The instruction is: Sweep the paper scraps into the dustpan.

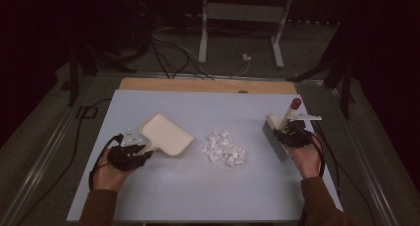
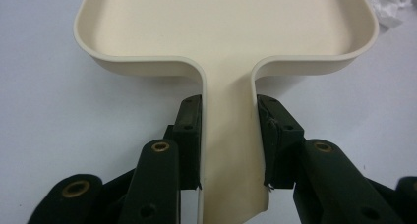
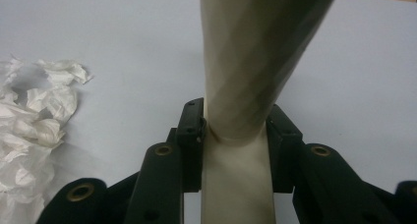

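Two tools are ready. My left gripper (image 2: 228, 135) squeezes the dustpan (image 2: 226, 32) handle between its fingers. My right gripper (image 3: 235, 135) squeezes the brush (image 1: 278, 134) handle. The paper scraps (image 1: 224, 148) lie between them. I should push slowly, keeping the pan's lip flat on the table (image 1: 198, 196).

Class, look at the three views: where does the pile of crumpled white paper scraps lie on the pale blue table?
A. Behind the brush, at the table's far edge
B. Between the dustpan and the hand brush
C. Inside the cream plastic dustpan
B: in the high view the pile of crumpled white paper scraps lies on the bare table, between the cream plastic dustpan and the hand brush, touching neither.
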`<control>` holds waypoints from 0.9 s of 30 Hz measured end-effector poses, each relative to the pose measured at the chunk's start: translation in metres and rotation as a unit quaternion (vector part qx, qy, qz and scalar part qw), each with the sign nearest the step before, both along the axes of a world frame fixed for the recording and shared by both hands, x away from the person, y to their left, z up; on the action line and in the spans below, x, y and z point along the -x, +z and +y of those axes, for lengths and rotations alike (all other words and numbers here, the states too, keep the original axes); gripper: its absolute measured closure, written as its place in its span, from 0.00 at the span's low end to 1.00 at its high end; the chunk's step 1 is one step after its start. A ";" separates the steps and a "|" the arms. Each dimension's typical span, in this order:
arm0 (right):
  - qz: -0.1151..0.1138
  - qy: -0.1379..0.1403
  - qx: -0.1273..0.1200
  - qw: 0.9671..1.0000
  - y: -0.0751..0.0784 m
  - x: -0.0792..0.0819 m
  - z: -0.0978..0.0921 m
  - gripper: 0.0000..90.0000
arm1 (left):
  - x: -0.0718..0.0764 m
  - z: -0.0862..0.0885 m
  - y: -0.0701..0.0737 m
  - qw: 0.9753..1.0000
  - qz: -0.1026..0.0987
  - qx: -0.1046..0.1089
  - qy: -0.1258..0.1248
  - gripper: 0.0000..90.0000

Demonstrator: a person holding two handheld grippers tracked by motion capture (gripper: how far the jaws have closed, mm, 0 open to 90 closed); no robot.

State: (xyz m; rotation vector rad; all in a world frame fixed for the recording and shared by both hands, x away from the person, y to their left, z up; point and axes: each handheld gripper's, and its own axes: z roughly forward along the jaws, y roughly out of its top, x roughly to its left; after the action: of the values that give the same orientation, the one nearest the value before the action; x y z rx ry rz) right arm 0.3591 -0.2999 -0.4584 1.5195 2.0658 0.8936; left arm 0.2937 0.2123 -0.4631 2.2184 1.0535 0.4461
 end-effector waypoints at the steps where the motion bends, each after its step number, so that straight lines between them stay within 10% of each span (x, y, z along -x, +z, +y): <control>1: 0.000 0.000 0.000 1.000 0.000 0.000 0.001 0.75 | 0.000 0.000 0.000 1.000 0.000 -0.002 -0.005 0.74; 27: -0.017 0.025 0.003 1.000 0.012 -0.005 0.020 0.75 | -0.008 -0.017 -0.003 0.994 0.018 -0.027 -0.108 0.74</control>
State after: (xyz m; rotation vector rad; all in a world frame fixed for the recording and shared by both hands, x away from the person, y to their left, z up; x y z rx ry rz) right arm 0.3636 -0.2795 -0.4465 1.4460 2.0876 0.9252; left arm 0.3020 0.1957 -0.4666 2.3635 0.8162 0.3448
